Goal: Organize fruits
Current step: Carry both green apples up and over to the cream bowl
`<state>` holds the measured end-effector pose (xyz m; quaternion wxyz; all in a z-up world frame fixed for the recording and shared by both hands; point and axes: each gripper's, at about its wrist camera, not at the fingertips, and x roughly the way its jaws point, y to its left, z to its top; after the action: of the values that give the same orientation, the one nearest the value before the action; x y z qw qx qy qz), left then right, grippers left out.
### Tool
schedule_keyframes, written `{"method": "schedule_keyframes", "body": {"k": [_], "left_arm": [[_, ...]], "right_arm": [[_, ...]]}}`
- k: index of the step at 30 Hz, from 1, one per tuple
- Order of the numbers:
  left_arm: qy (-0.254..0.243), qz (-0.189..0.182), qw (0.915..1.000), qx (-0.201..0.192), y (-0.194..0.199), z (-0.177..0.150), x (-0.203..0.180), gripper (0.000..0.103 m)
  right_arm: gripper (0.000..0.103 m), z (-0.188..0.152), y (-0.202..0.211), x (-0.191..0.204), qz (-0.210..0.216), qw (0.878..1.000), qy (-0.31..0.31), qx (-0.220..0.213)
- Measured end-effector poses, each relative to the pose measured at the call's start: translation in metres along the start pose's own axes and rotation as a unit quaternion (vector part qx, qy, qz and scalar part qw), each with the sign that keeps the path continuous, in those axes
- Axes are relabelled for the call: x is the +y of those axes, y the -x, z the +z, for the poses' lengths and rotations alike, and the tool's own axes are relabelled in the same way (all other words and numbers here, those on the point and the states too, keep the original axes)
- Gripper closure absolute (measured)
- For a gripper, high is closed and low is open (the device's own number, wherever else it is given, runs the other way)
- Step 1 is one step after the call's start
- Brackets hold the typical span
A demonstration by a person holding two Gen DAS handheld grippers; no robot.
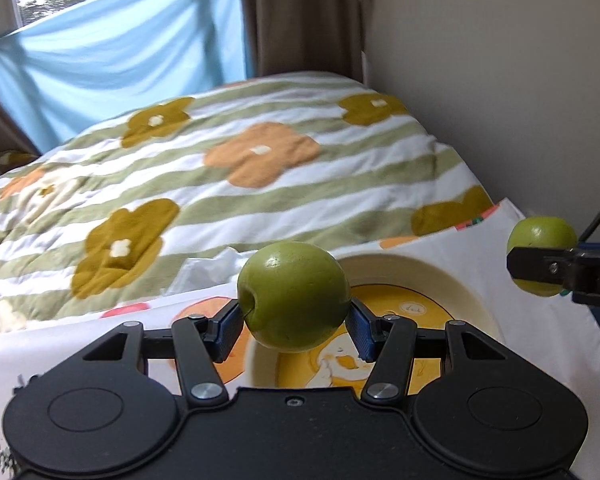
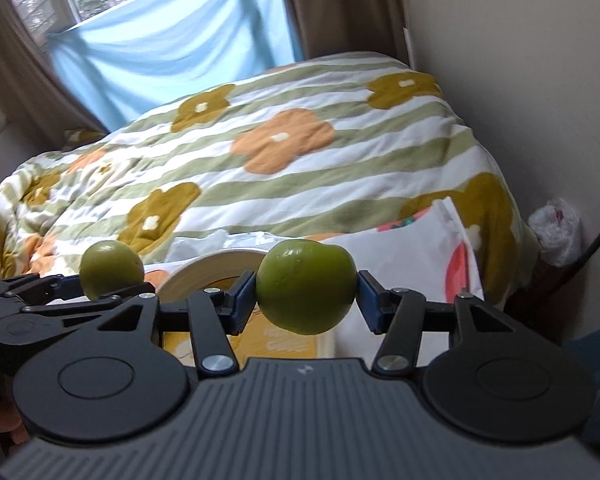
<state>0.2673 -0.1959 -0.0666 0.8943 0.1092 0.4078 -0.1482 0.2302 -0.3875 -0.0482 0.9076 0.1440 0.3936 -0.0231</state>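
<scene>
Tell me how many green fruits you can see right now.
2. One green apple is clamped in the left gripper above the yellow plate. The other green fruit is clamped in the right gripper, beside it. More may be out of view.

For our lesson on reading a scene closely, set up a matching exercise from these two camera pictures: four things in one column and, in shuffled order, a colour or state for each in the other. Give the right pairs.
Things
1. apple
2. bowl
3. cloth at the window
4. quilt

Colour or state
A. light blue, hanging in folds
B. cream rim, yellow inside, nothing in it
C. green, clamped in the left gripper
D. green and white stripes with orange and mustard flowers

Pairs: 1-C, 2-B, 3-A, 4-D
</scene>
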Motion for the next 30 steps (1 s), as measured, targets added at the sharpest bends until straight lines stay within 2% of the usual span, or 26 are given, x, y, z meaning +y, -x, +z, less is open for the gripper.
{"method": "schedule_keyframes", "body": {"k": [9, 15, 16, 18, 20, 25, 30], "left_arm": [[-0.033, -0.027, 0.9982, 0.042, -0.053, 0.0, -0.015, 0.043], [-0.045, -0.04, 0.9962, 0.063, -0.068, 0.003, -0.017, 0.042], [-0.046, -0.044, 0.9959, 0.064, -0.068, 0.003, -0.017, 0.042], [-0.046, -0.05, 0.9962, 0.055, -0.062, 0.004, -0.015, 0.033], [-0.044, -0.055, 0.9968, 0.037, -0.051, 0.006, -0.012, 0.015], [-0.029, -0.054, 0.9976, 0.031, -0.033, 0.006, 0.003, 0.013], [-0.004, -0.046, 0.9986, 0.025, -0.01, 0.003, 0.022, 0.01]], "right_arm": [[0.035, -0.003, -0.015, -0.01, -0.022, 0.999, -0.023, 0.012], [0.034, -0.005, -0.019, -0.013, -0.036, 0.999, -0.032, 0.015], [0.034, -0.005, -0.019, -0.014, -0.037, 0.999, -0.035, 0.015], [0.034, -0.005, -0.02, -0.015, -0.038, 0.998, -0.038, 0.016], [0.034, -0.005, -0.018, -0.013, -0.042, 0.998, -0.037, 0.016], [0.034, -0.002, -0.017, -0.013, -0.037, 0.999, -0.031, 0.014], [0.034, -0.002, -0.018, -0.004, -0.019, 1.0, 0.003, 0.016]]}}
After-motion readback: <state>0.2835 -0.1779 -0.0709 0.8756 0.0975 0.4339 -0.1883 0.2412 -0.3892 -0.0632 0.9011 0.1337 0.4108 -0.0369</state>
